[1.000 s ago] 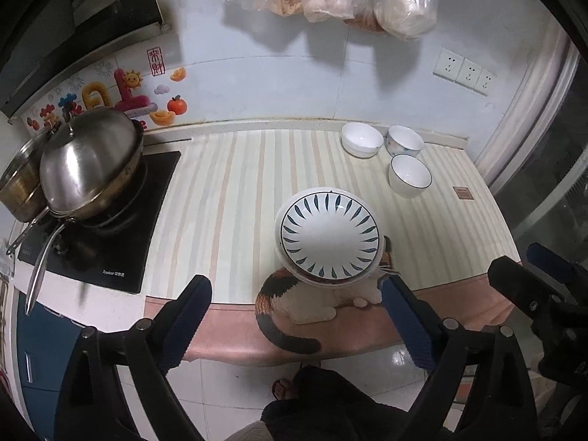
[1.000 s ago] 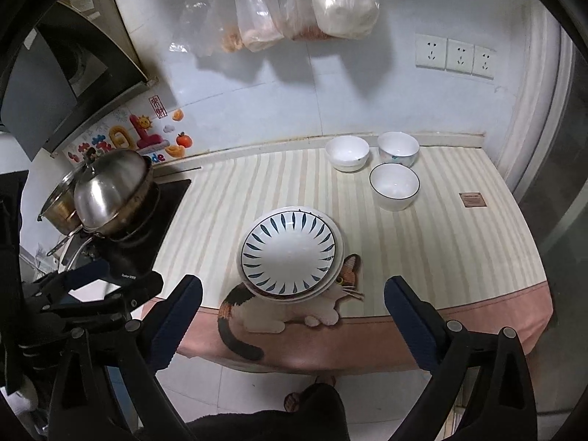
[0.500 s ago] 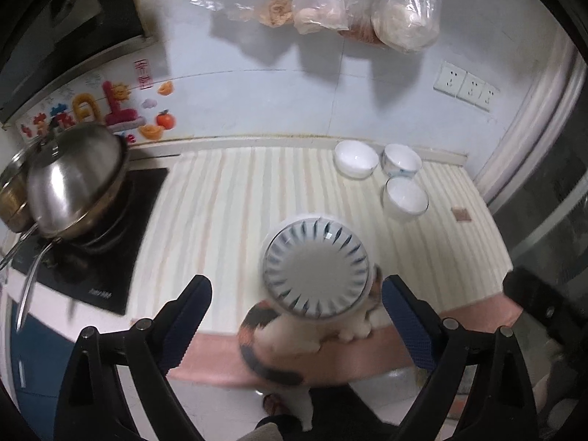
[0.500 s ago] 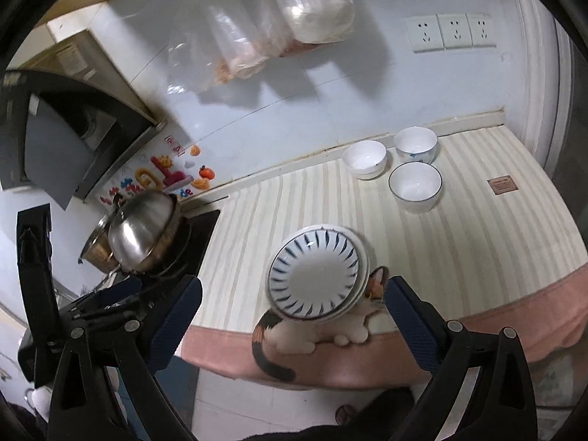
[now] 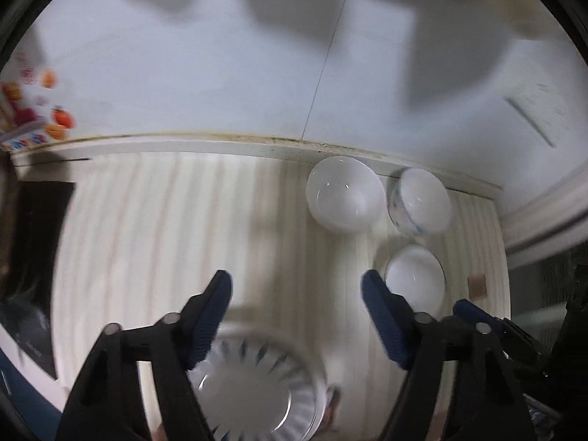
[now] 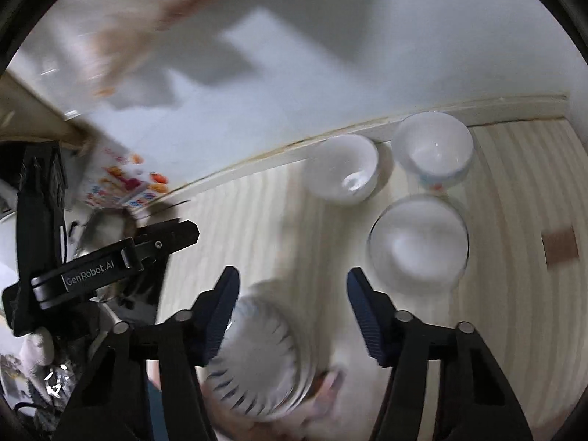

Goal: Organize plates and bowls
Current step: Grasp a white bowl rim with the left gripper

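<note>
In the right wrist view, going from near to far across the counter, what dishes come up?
Striped plate stack → nearest white bowl → plain white bowl, with the patterned bowl beside it at the wall.

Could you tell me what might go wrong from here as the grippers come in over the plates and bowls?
1. The plates sit at the counter's front edge; a bump could push them off.
2. The three bowls stand close together, so reaching for one may knock another.
3. Both views are motion-blurred while the left gripper and right gripper close on nothing; a pinch now could miss a rim.
</note>
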`<state>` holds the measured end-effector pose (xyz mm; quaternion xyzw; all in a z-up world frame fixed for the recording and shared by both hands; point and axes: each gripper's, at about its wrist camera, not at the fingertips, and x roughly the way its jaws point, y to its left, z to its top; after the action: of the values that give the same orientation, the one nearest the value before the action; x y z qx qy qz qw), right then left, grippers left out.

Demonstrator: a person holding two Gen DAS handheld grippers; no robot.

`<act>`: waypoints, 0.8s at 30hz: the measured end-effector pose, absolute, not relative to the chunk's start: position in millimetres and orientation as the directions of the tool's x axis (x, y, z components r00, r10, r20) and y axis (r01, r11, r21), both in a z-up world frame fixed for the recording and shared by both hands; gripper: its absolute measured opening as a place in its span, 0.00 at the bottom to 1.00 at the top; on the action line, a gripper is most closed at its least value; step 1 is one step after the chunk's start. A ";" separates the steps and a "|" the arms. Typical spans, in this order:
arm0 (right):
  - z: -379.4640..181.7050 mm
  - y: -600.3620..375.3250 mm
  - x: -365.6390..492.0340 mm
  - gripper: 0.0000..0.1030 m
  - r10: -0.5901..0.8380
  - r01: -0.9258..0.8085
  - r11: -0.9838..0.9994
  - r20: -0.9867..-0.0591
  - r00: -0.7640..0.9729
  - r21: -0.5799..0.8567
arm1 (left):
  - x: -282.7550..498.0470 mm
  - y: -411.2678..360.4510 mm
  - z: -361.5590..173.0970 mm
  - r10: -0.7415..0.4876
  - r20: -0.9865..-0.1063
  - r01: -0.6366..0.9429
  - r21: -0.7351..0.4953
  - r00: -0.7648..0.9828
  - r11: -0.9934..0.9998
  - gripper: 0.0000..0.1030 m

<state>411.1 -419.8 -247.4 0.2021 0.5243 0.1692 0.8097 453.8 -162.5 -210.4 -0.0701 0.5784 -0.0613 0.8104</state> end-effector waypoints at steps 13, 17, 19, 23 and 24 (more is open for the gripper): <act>-354.5 -429.9 571.2 0.43 0.479 0.012 0.872 -0.857 0.191 0.490 | 564.5 -192.7 -315.3 -0.139 -0.982 0.023 -0.137 0.125 0.990 0.51; -372.1 -423.3 580.3 0.38 0.430 0.035 0.898 -0.890 0.152 0.439 | 570.1 -197.1 -334.0 -0.135 -0.987 0.041 -0.132 0.081 0.990 0.39; -379.6 -423.4 584.1 0.36 0.415 0.060 0.903 -0.900 0.135 0.426 | 572.0 -197.8 -340.8 -0.134 -0.989 0.051 -0.131 0.067 0.990 0.35; -392.4 -423.2 590.8 0.25 0.387 0.083 0.915 -0.916 0.107 0.396 | 570.8 -200.3 -349.6 -0.166 -0.985 0.068 -0.163 0.042 0.984 0.23; -396.8 -423.6 592.4 0.22 0.384 0.093 0.915 -0.918 0.098 0.392 | 570.3 -201.2 -350.8 -0.169 -0.985 0.072 -0.166 0.040 0.983 0.22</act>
<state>592.4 -423.6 -396.8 0.1797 0.6638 0.1010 0.7190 570.3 -201.2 -350.8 -0.0353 0.6878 -0.0837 0.7202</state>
